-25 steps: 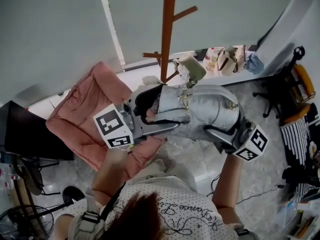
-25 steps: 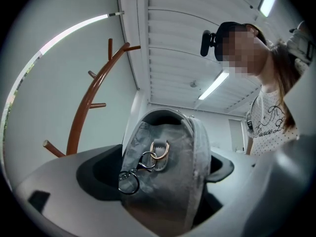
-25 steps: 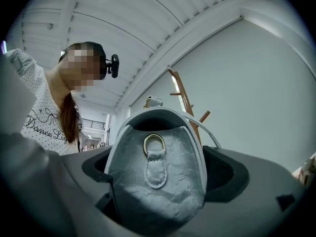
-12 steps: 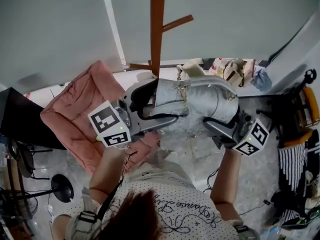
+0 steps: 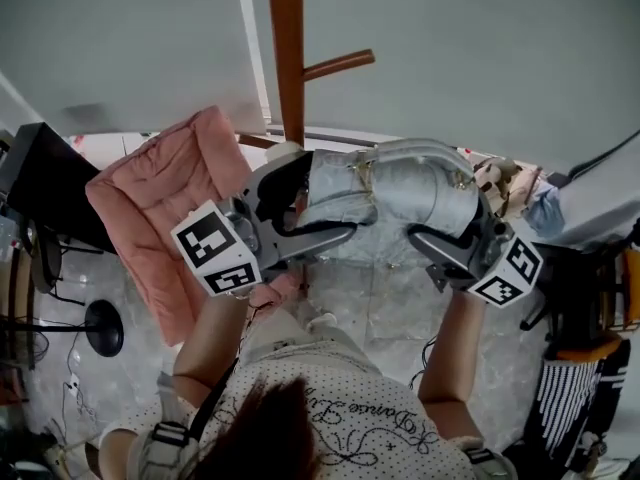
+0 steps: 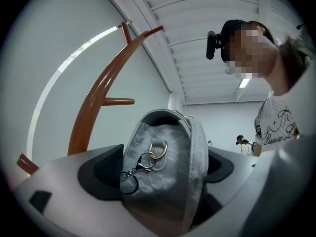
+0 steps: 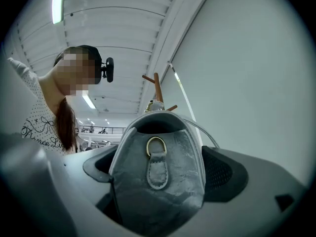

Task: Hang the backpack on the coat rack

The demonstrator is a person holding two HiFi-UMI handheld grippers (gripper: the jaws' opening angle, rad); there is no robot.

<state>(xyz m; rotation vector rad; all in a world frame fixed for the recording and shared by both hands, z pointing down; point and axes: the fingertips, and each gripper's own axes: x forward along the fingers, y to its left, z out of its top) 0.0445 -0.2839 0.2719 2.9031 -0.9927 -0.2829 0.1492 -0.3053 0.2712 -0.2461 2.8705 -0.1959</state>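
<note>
I hold the backpack (image 5: 400, 193) up in the air between my two tools. My left gripper (image 5: 300, 208) is clamped across one end of it and my right gripper (image 5: 455, 230) across the other, each pair of jaws pressed into the soft grey fabric. The rack (image 5: 288, 58) stands just beyond the bag, its pole rising past the left end, and one peg (image 5: 340, 65) juts out above the bag; nothing hangs on it yet. The handle (image 5: 415, 148) arches over the top of the bag, on the side that faces the pole. I see several ways this could go wrong. I grip the body and not the handle, so I must steer the arch onto the peg blind, and if it lies too flat the peg may slide past it. The fabric gives under my jaws, so a tilt or a jerk could let one end slip out. If I spread either gripper before the handle is seated, the bag will likely swing and drop toward the pink chair (image 5: 160, 198) or the floor. The clip (image 6: 140, 164) dangling at the left end could catch on the peg instead. Pushing hard against the pole might rock the rack.
</note>
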